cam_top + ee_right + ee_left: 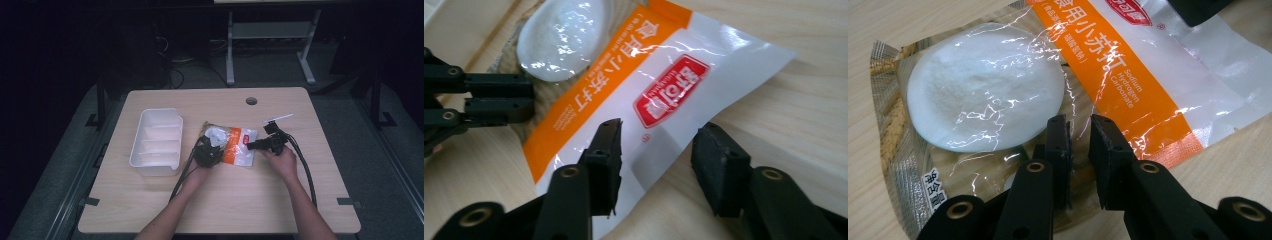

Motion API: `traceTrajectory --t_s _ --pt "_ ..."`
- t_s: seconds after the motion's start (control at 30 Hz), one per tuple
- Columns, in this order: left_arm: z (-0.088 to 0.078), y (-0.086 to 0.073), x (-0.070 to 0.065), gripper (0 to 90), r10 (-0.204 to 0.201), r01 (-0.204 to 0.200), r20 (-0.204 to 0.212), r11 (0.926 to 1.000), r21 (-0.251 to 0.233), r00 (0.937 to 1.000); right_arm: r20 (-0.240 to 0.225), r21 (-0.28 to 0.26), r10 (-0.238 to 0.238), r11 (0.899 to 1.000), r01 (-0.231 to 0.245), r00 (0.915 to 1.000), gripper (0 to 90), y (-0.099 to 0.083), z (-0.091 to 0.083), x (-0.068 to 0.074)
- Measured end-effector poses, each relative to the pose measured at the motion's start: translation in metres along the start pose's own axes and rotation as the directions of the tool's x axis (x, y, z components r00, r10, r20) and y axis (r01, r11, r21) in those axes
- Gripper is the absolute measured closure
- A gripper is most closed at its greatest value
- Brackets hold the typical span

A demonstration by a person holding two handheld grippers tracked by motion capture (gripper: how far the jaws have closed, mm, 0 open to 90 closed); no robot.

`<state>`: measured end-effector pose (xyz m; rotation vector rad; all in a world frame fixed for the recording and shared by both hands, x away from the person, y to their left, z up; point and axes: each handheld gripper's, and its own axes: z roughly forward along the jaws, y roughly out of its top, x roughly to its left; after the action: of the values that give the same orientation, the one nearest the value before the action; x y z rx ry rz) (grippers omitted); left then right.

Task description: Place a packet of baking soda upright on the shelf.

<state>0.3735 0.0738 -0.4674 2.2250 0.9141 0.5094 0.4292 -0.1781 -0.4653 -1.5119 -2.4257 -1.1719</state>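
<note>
Left forearm coming in from the bottom edge, angling up and right, hand wrapping the left gripper (206, 151) at the pouch's left end. Left gripper: jaws standing nearly together, pinching the clear film at the near edge of the pouch (1058, 80), just below the white powder lump (983, 85).

Right forearm coming in from the bottom right, angling up and left, hand holding the right gripper (260, 145) at the pouch's right end, cable trailing back along the arm. Right gripper (656, 150): jaws standing about half apart, straddling the white corner of the pouch, pads not visibly pressing on it.

Pouch: lying flat on the table (280, 200) near its middle, orange band across it, red label on the white end, between the two grippers.

Tray (156, 141): white, sitting left of the pouch, just beside the left gripper
</note>
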Motion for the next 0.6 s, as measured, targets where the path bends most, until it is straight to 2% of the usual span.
traceTrajectory --t_s 0.07,0.1,0.23,0.33,0.47,0.6 --pt "0.0003 0.0 -0.0004 78.3 0.001 -0.001 0.0 1.0 -0.001 1.0 -0.024 -0.011 0.006 1.0 -0.006 0.9997 60.5 -0.0002 0.0024 0.0001" --pt "0.0005 -0.0001 -0.0006 78.4 0.0 0.0 0.001 1.0 -0.002 1.0 -0.054 -0.01 0.043 0.999 -0.044 0.9976 64.9 -0.0009 0.0051 -0.0015" --pt "0.0011 -0.0003 -0.0011 78.3 -0.003 0.003 0.005 1.0 -0.005 1.0 -0.09 -0.001 0.078 0.997 -0.079 0.9928 71.8 -0.0025 0.01 -0.0036" --pt "0.0012 -0.0002 -0.0009 78.1 -0.001 0.001 0.013 1.0 -0.006 0.9999 -0.099 0.005 0.062 0.998 -0.062 0.9932 78.3 -0.0018 0.0111 -0.0026" --pt "-0.0004 0.0 0.0023 74.3 -0.027 0.028 0.045 0.9995 -0.013 0.9986 -0.133 -0.005 0.064 0.998 -0.065 0.989 89.4 -0.0013 0.0092 -0.0014" --pt "-0.0067 0.0014 0.0054 68.4 -0.065 0.067 0.068 0.9974 -0.027 0.9956 -0.138 -0.017 0.026 0.999 -0.028 0.9902 89.9 0.0013 0.0037 0.0026"
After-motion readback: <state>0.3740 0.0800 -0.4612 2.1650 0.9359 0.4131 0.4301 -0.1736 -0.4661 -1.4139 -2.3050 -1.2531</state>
